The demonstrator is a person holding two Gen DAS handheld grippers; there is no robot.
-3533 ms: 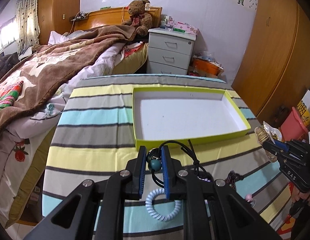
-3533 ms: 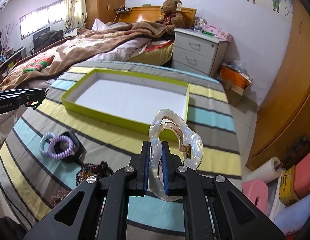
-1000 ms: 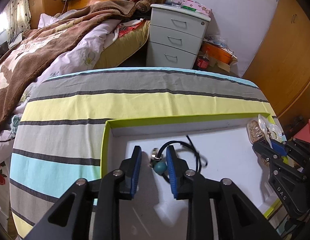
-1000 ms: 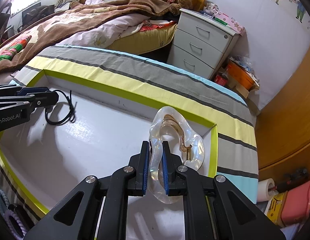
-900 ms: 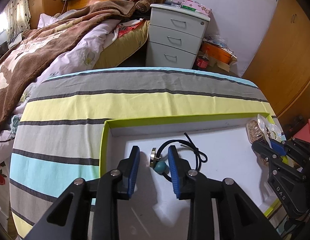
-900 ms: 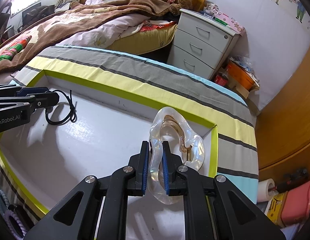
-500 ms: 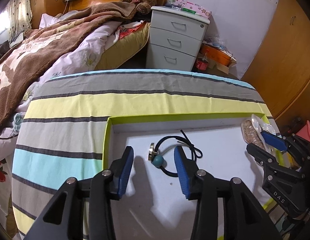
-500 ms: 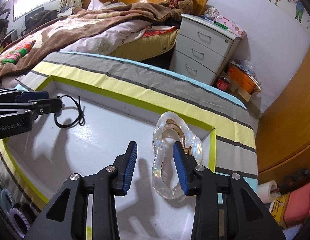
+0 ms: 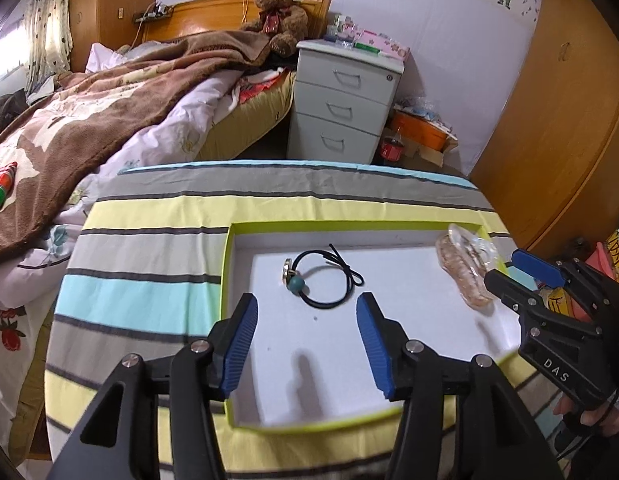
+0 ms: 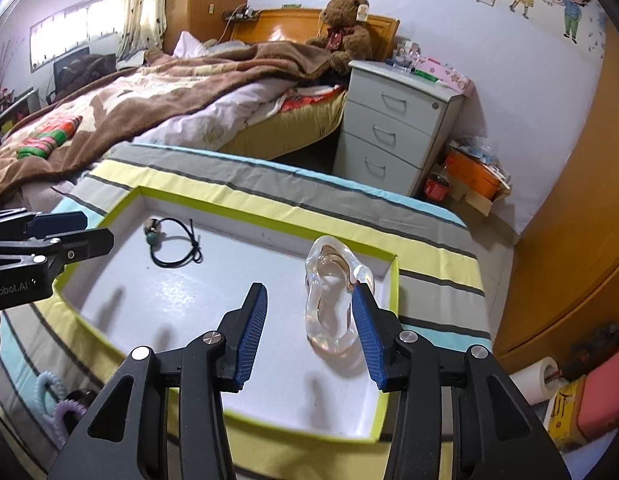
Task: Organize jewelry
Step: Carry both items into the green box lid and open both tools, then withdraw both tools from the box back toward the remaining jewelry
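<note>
A shallow white tray with a lime-green rim [image 9: 228,280] [image 10: 391,296] sits on the striped tablecloth. A black cord bracelet with a teal bead [image 9: 323,280] [image 10: 173,242] lies in the tray's far left part. A clear hair claw clip [image 10: 333,300] [image 9: 465,268] lies in the far right part. My left gripper [image 9: 305,336] is open and empty, above the tray just behind the bracelet. My right gripper [image 10: 307,328] is open, its fingers on either side of the clip and above it, the right pad close to it.
Coiled hair ties [image 10: 59,400], pale blue and purple, lie on the cloth in front of the tray at the left. A bed [image 9: 109,100], a grey bedside cabinet [image 9: 341,104] and a wooden wardrobe [image 9: 557,128] stand beyond the table.
Both grippers opened wide and pulled back and up. The bracelet and the hair clip, held a second ago, now lie free in the tray.
</note>
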